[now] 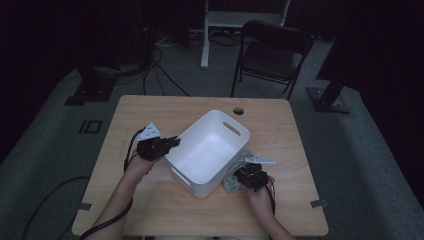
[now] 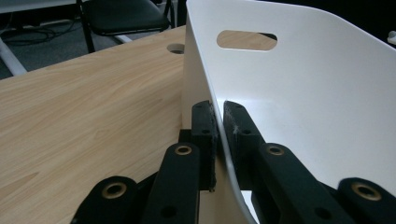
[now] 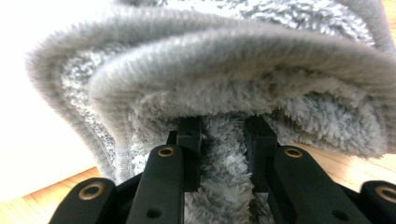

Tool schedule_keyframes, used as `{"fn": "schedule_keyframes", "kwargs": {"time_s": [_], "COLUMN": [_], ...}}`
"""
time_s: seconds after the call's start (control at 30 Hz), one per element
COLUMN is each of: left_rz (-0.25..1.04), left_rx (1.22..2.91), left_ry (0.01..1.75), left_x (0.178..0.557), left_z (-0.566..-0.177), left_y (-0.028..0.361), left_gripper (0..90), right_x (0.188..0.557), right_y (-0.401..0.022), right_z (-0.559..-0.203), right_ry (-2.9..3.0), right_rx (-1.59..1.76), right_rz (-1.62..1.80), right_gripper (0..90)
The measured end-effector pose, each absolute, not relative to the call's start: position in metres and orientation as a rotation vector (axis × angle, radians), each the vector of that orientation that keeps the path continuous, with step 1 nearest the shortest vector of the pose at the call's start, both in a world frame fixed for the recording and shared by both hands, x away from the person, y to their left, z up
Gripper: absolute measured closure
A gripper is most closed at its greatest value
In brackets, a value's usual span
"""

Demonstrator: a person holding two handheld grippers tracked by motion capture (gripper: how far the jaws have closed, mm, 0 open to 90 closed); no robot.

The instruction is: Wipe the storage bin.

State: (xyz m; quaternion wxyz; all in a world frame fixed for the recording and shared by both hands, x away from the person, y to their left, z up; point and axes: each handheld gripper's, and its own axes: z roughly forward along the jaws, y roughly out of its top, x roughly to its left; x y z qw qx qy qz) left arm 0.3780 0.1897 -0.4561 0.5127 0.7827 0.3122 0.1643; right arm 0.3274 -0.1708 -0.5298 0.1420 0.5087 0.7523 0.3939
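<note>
A white plastic bin (image 1: 212, 150) with slot handles stands empty on the wooden table (image 1: 150, 205), turned at an angle. My left gripper (image 1: 172, 143) is shut on the bin's left rim (image 2: 222, 135), one jaw outside the wall and one inside. A folded grey fluffy towel (image 1: 239, 170) lies against the bin's right side. My right gripper (image 1: 244, 176) is shut on a fold of that towel (image 3: 224, 154), and the pile bulges over the jaws.
A black folding chair (image 1: 272, 55) and a white stand (image 1: 210, 30) sit beyond the table's far edge. A cable hole (image 1: 238, 110) marks the table near the bin's far corner. Cables trail from both grippers toward the near edge.
</note>
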Motion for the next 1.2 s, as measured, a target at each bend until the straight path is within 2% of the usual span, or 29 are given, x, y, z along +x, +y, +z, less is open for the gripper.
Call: {"fn": "schedule_keyframes", "kwargs": {"time_s": [0.13, 0.33, 0.43, 0.7, 1.2], "left_rz": [0.402, 0.397, 0.391, 0.396, 0.402], "left_rx": [1.875, 1.869, 1.875, 1.887, 1.886], "left_ry": [0.757, 0.761, 0.756, 0.742, 0.737], "left_x": [0.378, 0.379, 0.379, 0.379, 0.379], "left_z": [-0.456, -0.457, -0.456, -0.456, -0.456], "left_y": [0.19, 0.189, 0.188, 0.186, 0.184], "left_gripper": [83.4, 83.5, 83.5, 83.3, 83.0], "right_x": [0.324, 0.299, 0.292, 0.304, 0.315], "right_y": [-0.173, -0.171, -0.165, -0.167, -0.168], "right_z": [-0.519, -0.472, -0.463, -0.486, -0.507], "right_ry": [2.18, 2.111, 2.097, 2.121, 2.166], "right_rx": [1.462, 1.298, 1.233, 1.32, 1.4], "right_rz": [1.186, 1.343, 1.326, 1.291, 1.225], "right_gripper": [72.8, 72.8, 72.8, 72.8, 72.8]}}
